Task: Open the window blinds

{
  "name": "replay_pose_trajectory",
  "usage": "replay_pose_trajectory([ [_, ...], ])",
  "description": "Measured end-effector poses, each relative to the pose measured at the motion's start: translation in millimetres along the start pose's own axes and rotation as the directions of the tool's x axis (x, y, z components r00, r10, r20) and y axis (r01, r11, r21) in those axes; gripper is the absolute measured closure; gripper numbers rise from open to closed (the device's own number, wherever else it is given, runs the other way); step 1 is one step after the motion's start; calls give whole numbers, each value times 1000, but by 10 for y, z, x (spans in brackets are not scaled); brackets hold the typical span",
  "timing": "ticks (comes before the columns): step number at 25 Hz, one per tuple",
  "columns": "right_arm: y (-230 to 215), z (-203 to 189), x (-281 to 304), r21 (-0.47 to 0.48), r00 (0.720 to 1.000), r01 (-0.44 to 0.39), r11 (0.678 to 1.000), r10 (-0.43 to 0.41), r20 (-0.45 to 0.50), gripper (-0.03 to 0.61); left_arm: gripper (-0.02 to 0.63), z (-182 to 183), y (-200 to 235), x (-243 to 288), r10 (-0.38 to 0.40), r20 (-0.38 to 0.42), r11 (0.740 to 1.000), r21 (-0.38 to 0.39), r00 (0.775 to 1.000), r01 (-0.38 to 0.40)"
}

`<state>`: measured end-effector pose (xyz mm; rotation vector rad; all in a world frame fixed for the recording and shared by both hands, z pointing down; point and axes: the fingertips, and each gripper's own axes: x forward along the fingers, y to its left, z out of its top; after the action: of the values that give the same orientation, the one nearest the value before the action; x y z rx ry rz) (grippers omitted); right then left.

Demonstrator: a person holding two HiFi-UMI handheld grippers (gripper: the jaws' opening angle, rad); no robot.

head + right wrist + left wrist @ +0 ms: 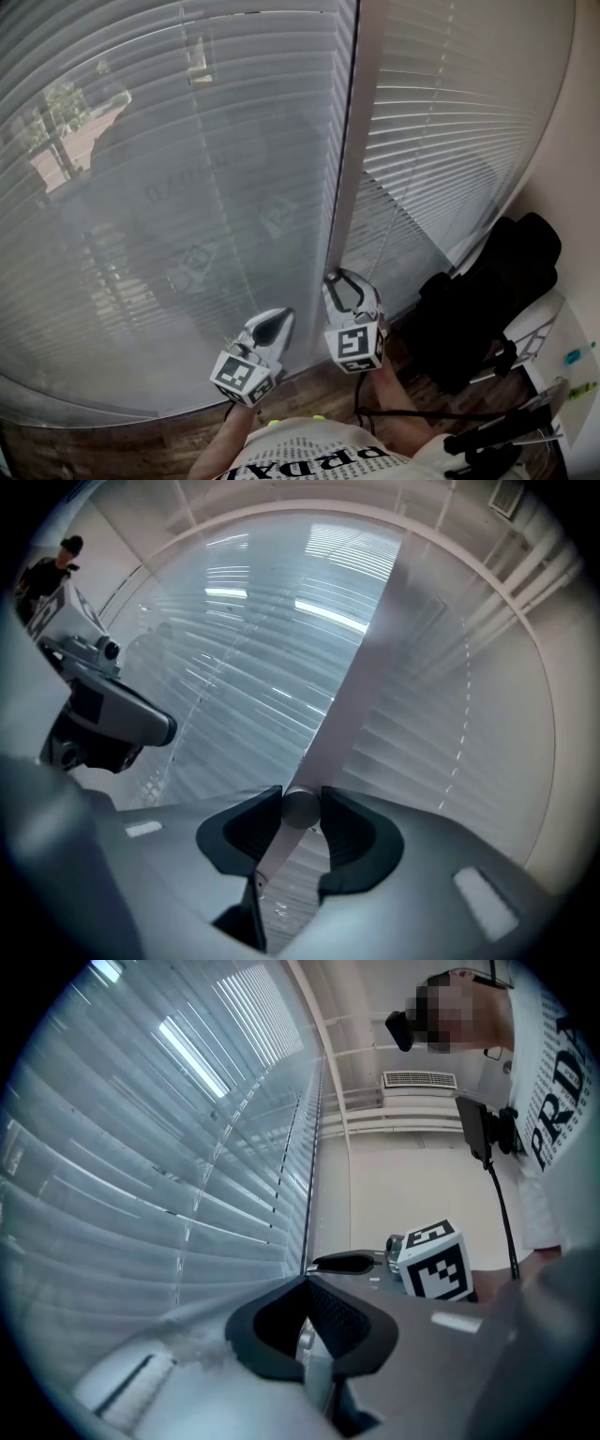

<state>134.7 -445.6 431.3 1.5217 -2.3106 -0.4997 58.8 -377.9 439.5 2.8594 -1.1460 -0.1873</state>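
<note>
Two panels of white slatted blinds cover the window, a wide left panel (187, 187) and a right panel (450, 122); the slats lie nearly flat shut. Between them hangs a pale tilt wand (345, 169). My right gripper (345, 281) points level at the window and is shut on the wand's lower end (300, 808), its pads pressing the round tip from both sides. Beside it on the left, my left gripper (275, 328) is shut, empty and close to the left panel's slats (169, 1222). In the left gripper view, the jaws of my left gripper (305, 1283) meet in a point.
A black bag (487, 300) sits on a seat to the right, against the pale side wall (572, 169). A black cable (422, 412) and a dark stand (497, 441) lie at the lower right. Wooden floor (112, 441) runs below the blinds.
</note>
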Motion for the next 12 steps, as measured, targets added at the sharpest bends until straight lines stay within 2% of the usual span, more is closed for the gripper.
replay_pose_trajectory([
  [4,5,-2,0,-28,1000,5,1000,-4,12,440,621,-6,14,7,11,-10,1000,0,1000,-11],
  [12,-4,-8,-8,18,999,-2,1000,1,32,443,621,2,11,29,7,-1,1000,0,1000,-7],
])
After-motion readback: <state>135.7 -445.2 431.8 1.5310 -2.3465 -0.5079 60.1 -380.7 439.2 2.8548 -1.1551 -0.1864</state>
